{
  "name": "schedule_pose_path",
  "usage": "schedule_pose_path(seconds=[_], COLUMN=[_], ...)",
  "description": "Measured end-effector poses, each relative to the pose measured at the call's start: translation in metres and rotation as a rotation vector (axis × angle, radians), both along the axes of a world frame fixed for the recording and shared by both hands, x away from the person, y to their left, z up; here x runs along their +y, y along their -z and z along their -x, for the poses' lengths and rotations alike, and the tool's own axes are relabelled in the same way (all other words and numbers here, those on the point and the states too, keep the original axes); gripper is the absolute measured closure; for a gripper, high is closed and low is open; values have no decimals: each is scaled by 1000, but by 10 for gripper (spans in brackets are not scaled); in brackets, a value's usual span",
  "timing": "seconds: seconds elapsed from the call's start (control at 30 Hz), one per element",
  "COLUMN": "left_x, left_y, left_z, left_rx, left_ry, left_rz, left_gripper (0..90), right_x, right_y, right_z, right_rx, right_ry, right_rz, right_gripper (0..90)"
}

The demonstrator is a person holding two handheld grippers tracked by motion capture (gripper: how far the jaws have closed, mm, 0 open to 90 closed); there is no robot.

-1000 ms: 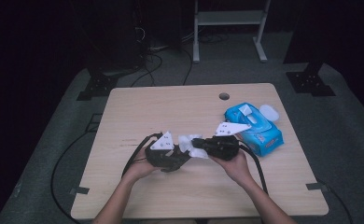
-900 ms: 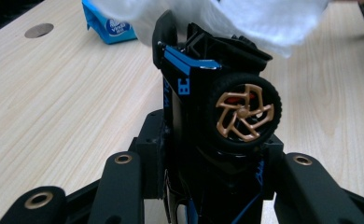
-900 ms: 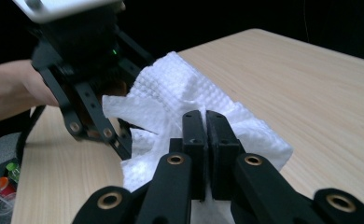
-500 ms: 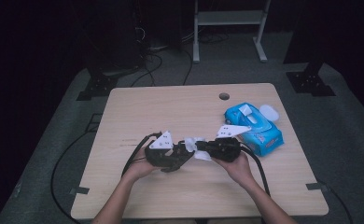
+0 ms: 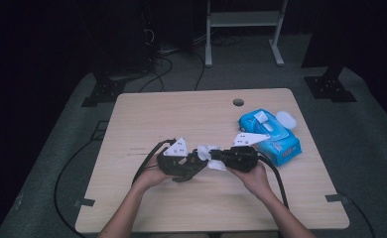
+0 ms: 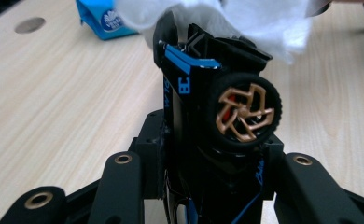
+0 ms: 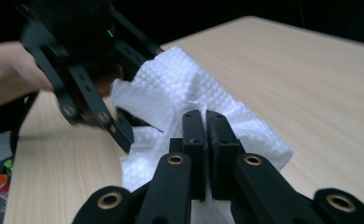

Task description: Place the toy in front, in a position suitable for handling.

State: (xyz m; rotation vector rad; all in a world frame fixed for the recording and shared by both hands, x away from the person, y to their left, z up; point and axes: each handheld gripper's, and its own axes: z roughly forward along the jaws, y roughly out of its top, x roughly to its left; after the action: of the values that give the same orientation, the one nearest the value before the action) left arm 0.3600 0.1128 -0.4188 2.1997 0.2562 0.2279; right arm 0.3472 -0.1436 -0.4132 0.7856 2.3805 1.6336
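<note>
My left gripper is shut on a black and blue toy car with a gold-spoked wheel, held nose-up between its jaws. A white wipe lies draped over the car's far end. My right gripper is shut on that wipe, its jaws pressed together on the cloth. In the high view the two grippers meet near the table's middle front, the white wipe bunched between them and the right gripper facing left.
A blue pack of wet wipes with its lid flipped open lies right of the grippers. The wooden table has a round cable hole at the back. Cables trail from both grippers over the front edge.
The right gripper has shifted slightly left toward the left gripper, pressing the wipe closer onto the toy car. The left hand has stayed almost still.
</note>
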Motion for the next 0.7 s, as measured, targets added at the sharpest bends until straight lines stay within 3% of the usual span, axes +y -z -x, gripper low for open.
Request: schedule_pose_path(seconds=[0.1,0.43,0.7], left_x=[-2,-6,-10], left_y=[1,2,13], left_z=[-4,-14,-29], left_rx=[18,20,33], left_ry=[-1,-12,-17], left_rz=[-4,-64,-175], left_gripper=[572,572,572], right_x=[-4,-10,-12], right_y=[8,10,16], right_z=[-2,-4,-8], right_rx=[23,26,44], right_ry=[13,34,44], right_rz=[7,19,20], right_gripper=[869,869,869])
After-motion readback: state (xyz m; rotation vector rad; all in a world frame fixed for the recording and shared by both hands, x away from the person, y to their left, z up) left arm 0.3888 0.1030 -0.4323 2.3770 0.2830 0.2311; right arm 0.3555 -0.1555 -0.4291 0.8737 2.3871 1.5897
